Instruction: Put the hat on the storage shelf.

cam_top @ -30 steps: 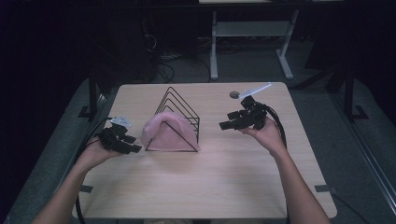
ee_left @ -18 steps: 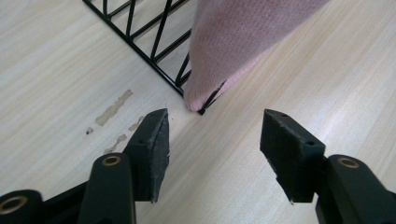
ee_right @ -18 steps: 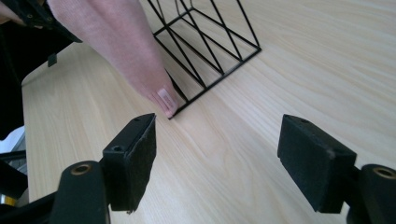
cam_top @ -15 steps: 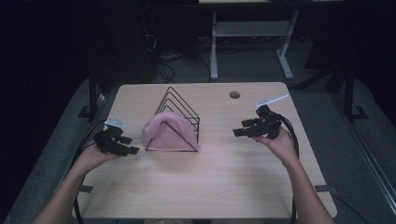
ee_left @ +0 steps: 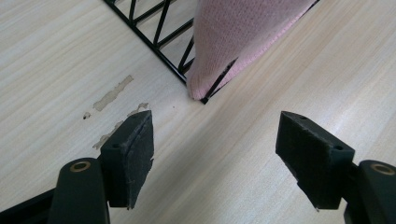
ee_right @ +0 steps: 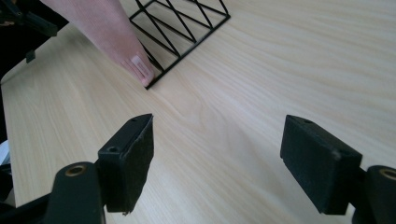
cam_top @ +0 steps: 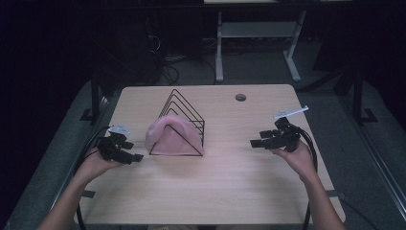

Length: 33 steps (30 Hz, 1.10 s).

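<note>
The table (cam_top: 230,191) fills the high view, light wood with a small round hole (cam_top: 241,97) near its far edge. The black wire rack (cam_top: 184,115) stands left of centre, a pink cloth (cam_top: 172,139) draped over its near end and reaching the tabletop.

The high view gives the whole layout. The left gripper (cam_top: 125,154) sits just left of the rack's near corner, low over the wood; the right gripper (cam_top: 258,142) hangs well right of the rack, pointing toward it, with bare table between.

The left gripper view adds detail: the cloth's (ee_left: 243,42) lower tip wraps the rack's (ee_left: 159,37) corner wire, and pale scuffs (ee_left: 112,93) mark the wood beside the rack. The right gripper view shows the rack's (ee_right: 187,28) opposite side, the cloth's (ee_right: 107,28) hem bearing a small label (ee_right: 141,66), and the table's left edge beyond it.

Left gripper (ee_left: 217,144): jaws spread wide, nothing between them, touching nothing, the rack's corner just ahead. Right gripper (ee_right: 219,158): jaws also spread wide, empty, over bare wood.

Open wood lies all along the near side of the rack and to its right, up to the table's edges
</note>
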Each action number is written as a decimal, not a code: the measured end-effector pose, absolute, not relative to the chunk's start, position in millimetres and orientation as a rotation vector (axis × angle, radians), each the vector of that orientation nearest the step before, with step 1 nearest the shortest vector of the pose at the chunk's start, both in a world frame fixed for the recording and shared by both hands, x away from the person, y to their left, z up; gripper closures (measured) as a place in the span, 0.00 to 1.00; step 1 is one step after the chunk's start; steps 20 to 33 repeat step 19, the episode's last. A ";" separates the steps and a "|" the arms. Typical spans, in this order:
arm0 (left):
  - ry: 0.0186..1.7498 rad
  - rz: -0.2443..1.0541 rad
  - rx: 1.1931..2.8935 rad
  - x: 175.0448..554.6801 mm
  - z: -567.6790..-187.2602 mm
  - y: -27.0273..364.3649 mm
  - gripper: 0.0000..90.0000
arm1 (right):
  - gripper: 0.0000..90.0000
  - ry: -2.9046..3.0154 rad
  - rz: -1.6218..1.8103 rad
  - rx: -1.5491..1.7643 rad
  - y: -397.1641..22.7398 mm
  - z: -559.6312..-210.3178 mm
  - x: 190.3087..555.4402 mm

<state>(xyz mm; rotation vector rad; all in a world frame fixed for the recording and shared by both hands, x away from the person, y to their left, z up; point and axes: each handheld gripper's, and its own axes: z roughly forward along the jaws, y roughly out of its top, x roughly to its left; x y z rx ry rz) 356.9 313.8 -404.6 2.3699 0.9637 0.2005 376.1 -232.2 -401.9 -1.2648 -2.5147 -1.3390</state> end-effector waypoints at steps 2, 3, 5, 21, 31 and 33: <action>0.963 0.204 2.368 355.6 -404.6 313.3 0.31 | 0.28 -2.510 -1.329 -1.279 -236.9 -406.1 372.6; 0.964 0.207 2.369 354.9 -404.6 313.0 0.31 | 0.28 -2.508 -1.329 -1.288 -239.0 -407.7 370.4; 0.958 0.208 2.366 353.8 -404.6 312.6 0.31 | 0.28 -2.505 -1.329 -1.296 -243.4 -411.2 365.9; 0.969 0.211 2.341 337.4 -415.1 312.6 0.30 | 0.26 -2.495 -1.325 -1.365 -269.5 -430.6 323.5; 0.969 0.211 2.341 337.4 -415.1 312.6 0.30 | 0.26 -2.495 -1.325 -1.365 -269.5 -430.6 323.5; 0.969 0.211 2.341 337.4 -415.1 312.6 0.30 | 0.26 -2.495 -1.325 -1.365 -269.5 -430.6 323.5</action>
